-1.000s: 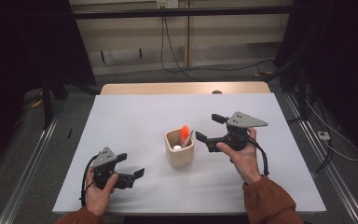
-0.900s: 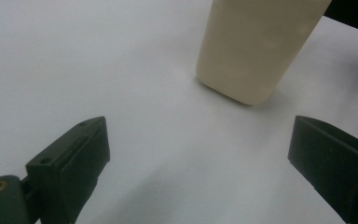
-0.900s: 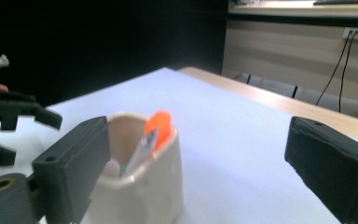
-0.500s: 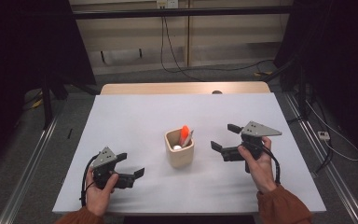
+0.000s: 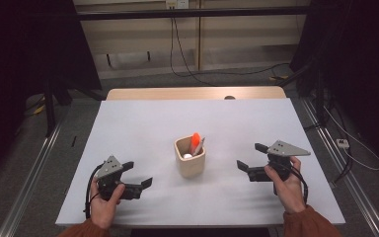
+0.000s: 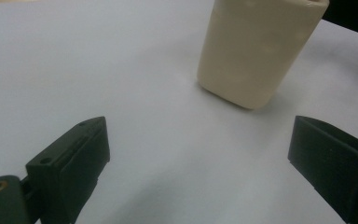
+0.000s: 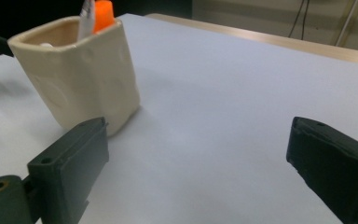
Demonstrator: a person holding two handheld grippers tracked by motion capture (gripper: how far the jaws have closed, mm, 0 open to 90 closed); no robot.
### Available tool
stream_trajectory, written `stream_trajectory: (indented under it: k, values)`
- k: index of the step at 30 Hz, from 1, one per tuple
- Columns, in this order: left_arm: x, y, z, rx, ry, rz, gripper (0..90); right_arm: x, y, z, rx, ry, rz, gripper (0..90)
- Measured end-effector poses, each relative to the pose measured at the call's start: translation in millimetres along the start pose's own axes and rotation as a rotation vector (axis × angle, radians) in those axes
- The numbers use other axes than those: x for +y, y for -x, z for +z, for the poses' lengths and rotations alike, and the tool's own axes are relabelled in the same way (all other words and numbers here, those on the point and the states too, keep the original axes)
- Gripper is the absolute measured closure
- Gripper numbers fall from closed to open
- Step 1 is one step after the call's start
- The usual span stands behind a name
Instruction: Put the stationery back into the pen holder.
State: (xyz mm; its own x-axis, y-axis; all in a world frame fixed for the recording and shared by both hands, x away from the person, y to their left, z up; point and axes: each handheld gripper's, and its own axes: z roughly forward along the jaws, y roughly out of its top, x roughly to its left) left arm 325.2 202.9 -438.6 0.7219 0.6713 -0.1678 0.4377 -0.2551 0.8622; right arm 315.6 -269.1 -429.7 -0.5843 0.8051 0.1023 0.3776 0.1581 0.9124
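Note:
A cream square cup [image 5: 190, 159] stands near the middle of the white table [image 5: 187, 118]; an orange-tipped item [image 5: 195, 141] and a white pen stick out of it. My left gripper [image 5: 137, 174] rests low at the front left, open, pointing toward the cup [image 6: 256, 51]. My right gripper [image 5: 251, 156] sits at the front right, open and empty, aimed at the cup [image 7: 81, 72] with the orange tip [image 7: 104, 9] showing above its rim. Both are held by hands in orange-brown sleeves.
A wooden strip [image 5: 192, 93] runs along the table's far edge. Cables [image 5: 197, 74] lie on the floor behind, and metal rails [image 5: 34, 168] flank the table. Wide bare table surface lies around the cup.
My right gripper has drawn back from beside the cup, moving right and toward the table's front edge. The left gripper has stayed put.

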Motion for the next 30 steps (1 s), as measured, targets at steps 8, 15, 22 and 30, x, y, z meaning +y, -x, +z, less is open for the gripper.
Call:
stream_trajectory:
  k: [8,15,22,30]
  values:
    - [-0.4,-0.5,-0.5,0.005,0.007,-0.003,5.4,-17.7,7.7,-13.1,-0.041,-0.053,0.013,6.0]
    - [-0.2,0.9,-1.7,0.018,0.003,0.009,5.5,-35.0,13.1,-28.8,-0.091,-0.062,0.040,6.1]
    - [0.2,-0.2,-3.9,0.031,0.018,0.003,5.8,-45.4,17.3,-37.2,-0.139,-0.054,0.051,6.9]
    - [0.6,-1.9,-3.9,0.040,0.026,-0.009,5.8,-48.5,19.0,-37.5,-0.157,-0.047,0.060,6.9]
